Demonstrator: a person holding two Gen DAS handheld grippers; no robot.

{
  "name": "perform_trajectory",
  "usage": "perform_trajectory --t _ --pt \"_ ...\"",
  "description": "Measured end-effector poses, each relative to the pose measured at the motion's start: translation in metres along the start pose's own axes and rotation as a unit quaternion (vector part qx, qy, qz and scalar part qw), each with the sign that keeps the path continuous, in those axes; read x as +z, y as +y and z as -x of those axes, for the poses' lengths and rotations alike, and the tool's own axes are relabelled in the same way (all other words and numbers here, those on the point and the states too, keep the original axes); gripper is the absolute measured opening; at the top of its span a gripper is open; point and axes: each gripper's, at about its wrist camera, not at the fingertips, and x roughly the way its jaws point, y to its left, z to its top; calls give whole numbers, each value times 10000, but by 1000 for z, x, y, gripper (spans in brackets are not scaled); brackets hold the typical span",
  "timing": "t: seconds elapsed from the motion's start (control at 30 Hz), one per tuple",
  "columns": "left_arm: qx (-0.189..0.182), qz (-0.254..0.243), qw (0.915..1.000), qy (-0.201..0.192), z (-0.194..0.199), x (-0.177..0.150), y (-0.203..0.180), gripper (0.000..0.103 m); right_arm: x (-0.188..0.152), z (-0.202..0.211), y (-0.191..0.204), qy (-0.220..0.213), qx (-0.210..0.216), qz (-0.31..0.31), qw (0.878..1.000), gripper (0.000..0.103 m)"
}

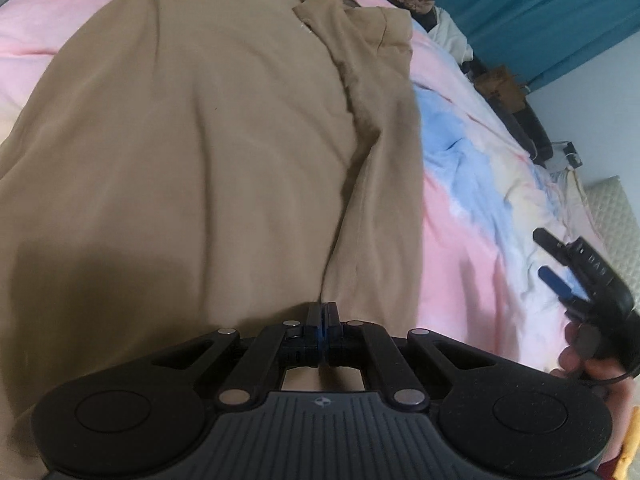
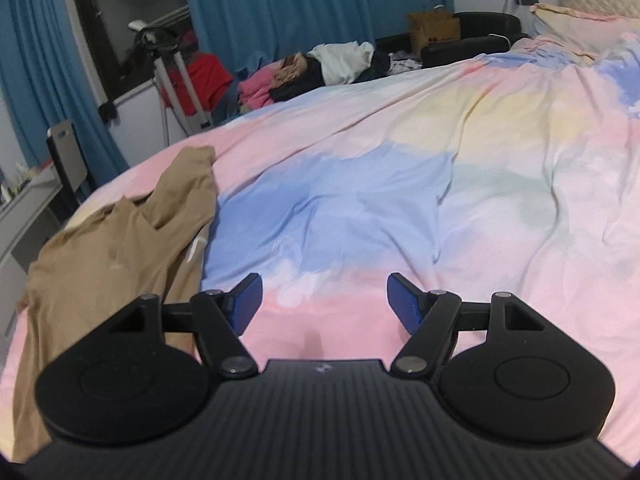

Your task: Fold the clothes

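Tan garment (image 1: 208, 152) spread flat on the pastel bedspread (image 1: 472, 240), filling most of the left wrist view; collar end far from camera, one sleeve folded in along the right side with a long crease; same tan garment (image 2: 120, 248) at lower left of the right wrist view, rumpled, near the bed's edge.

Left gripper (image 1: 322, 312) fully closed, fingers pressed together at the near hem of the garment; fabric right under the tips, but can't tell whether any is pinched between them.

Right gripper (image 2: 323, 300) wide open, blue pads (image 2: 248, 300) well apart, nothing between them; hovering over bare pink and blue bedspread, beside the garment and not touching it; also visible at right edge of the left wrist view as right gripper (image 1: 576, 276), held in a hand (image 1: 576, 364), off the garment's right side.

Containers: brown paper bag (image 2: 434, 30) standing beyond the far side of the bed against the blue curtain (image 2: 312, 8); contents not visible.

Loose clothes pile (image 2: 320, 68) at far bed edge, in no container: white, pink, dark pieces heaped together; tripod (image 2: 176, 76) to its left with something red behind it.
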Motion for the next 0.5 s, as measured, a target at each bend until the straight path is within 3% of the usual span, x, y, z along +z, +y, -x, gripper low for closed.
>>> perform_trajectory --t 0.07,0.23,0.3,0.37,0.5 --pt "23 -38 10000 -67 -1 -2 -1 4 -2 -1 4 43 8 92 9999 71" --pt "192 -390 9985 -330 5 -9 -11 27 -7 -4 13 252 197 223 9992 71" --pt "221 -516 9975 -440 8 -11 -15 42 -9 -1 16 321 377 212 9985 71" --pt "102 -421 9978 -496 8 0 -16 51 -11 3 19 346 520 202 9978 71" --pt "-131 -138 9980 -609 6 29 -18 59 -13 7 28 292 586 276 9975 71"
